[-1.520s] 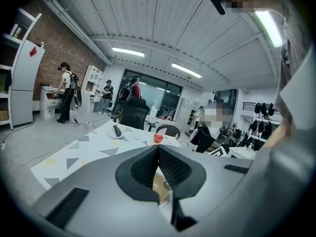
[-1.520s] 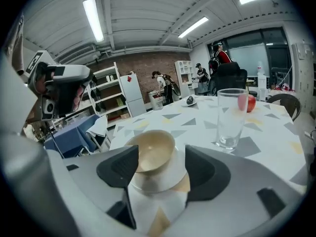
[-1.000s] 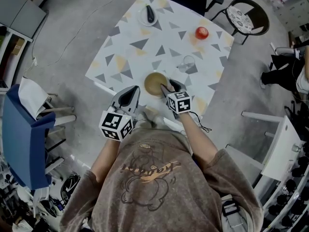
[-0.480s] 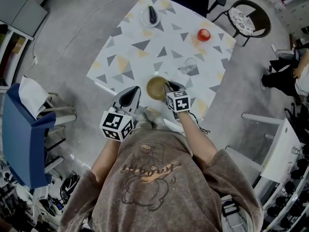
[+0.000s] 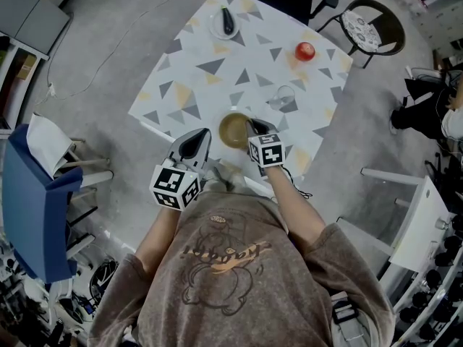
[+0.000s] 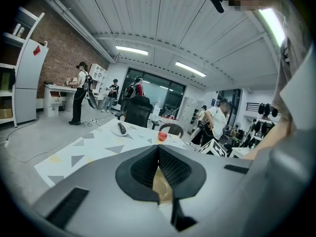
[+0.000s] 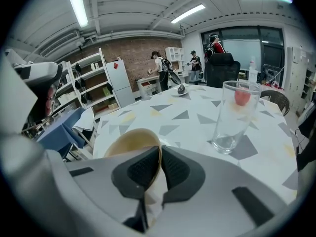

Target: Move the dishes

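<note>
Tan, stiff and probably ceramic, so chippable, the bowl (image 5: 231,131) sits at the table's (image 5: 210,85) near edge, its rim pinched by the right gripper (image 5: 252,126), whose jaws have just been closing.

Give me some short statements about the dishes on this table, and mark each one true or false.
1. The right gripper grips the rim of the tan round bowl. True; its jaws have just been closing on it.
2. The clear drinking glass lies on its side. False: it stands upright.
3. The red round fruit sits inside the bowl. False: it rests on the triangle-patterned table, beyond the glass.
4. The small white plate sits near the table's far corner. True.
5. The left gripper holds the glass. False: it holds nothing.
</note>
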Available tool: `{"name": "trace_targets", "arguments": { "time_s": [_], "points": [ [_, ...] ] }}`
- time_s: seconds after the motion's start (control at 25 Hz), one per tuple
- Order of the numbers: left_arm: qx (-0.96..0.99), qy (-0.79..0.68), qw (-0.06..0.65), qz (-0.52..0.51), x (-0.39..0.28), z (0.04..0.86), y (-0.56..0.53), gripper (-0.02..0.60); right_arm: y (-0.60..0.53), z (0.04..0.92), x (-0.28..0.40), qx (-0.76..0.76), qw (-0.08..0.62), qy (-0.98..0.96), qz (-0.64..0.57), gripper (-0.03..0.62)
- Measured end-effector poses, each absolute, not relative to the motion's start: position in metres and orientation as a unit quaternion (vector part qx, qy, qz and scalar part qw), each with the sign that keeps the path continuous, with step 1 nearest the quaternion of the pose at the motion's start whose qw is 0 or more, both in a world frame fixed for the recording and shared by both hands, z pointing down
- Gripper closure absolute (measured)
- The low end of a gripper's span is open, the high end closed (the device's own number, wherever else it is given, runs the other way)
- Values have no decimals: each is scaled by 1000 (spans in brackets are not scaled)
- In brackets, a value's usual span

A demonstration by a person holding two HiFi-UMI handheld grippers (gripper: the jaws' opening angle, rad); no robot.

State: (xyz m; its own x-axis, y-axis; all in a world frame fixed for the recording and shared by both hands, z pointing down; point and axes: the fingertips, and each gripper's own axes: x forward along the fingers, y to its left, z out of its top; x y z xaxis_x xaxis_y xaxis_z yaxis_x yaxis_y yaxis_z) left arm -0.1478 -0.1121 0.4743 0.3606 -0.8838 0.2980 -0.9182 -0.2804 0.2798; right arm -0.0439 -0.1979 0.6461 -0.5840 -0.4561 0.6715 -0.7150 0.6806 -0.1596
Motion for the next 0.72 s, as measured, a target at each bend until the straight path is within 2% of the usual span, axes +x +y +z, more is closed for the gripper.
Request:
{"name": "trace_targets", "arguments": {
  "time_s": [0.4,0.72],
  "points": [
    [808,-552,203,39,-141,473,-117,569,-199,627,-34,354,281,-864,221,574],
    [828,-524,196,40,-119,468,-125,569,-200,604,2,385,257,-857,226,574]
  ]
}}
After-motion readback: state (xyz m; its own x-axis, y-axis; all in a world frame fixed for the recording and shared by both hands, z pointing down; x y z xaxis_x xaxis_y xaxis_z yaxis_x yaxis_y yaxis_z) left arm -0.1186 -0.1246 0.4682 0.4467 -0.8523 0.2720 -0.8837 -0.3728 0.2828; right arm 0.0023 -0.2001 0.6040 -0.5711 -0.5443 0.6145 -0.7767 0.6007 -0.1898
